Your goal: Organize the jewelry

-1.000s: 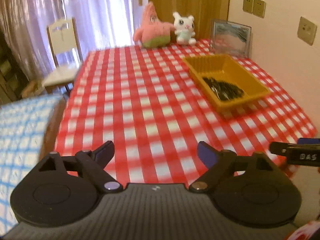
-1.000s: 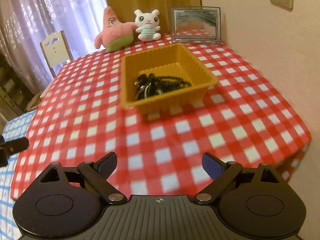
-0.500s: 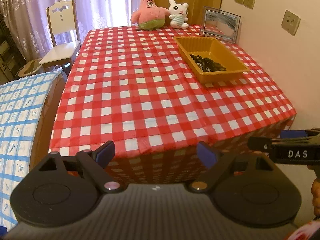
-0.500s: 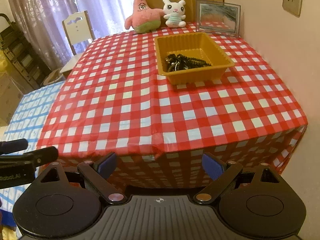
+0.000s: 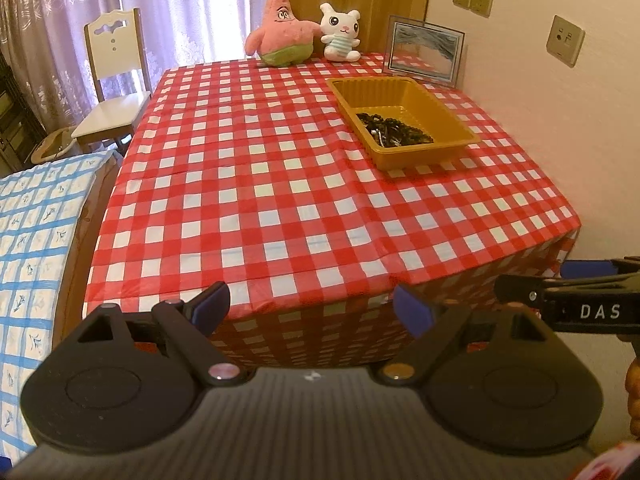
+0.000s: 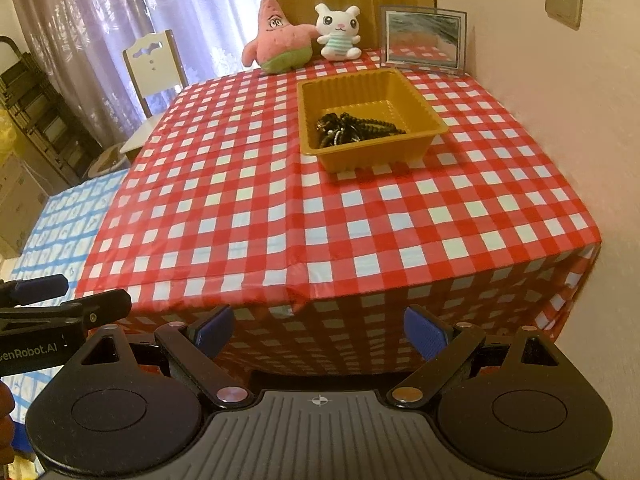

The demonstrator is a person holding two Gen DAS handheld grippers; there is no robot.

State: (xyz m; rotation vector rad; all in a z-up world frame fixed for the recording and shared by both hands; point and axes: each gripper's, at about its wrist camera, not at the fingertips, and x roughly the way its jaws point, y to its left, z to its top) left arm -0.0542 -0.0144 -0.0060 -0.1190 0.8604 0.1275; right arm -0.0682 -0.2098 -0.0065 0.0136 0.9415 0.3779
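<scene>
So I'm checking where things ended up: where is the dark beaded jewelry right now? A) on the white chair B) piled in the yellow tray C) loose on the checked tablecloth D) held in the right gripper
B: the dark beaded jewelry lies heaped inside the yellow tray, and both the left gripper and the right gripper are open and empty.

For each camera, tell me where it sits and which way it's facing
Left wrist: sits on the left gripper, off the table's near edge, facing the yellow tray; its open fingers show, right gripper at right.
Right wrist: on the right gripper, same facing; its fingers open.
Shared: tray, jewelry, plush toys.
</scene>
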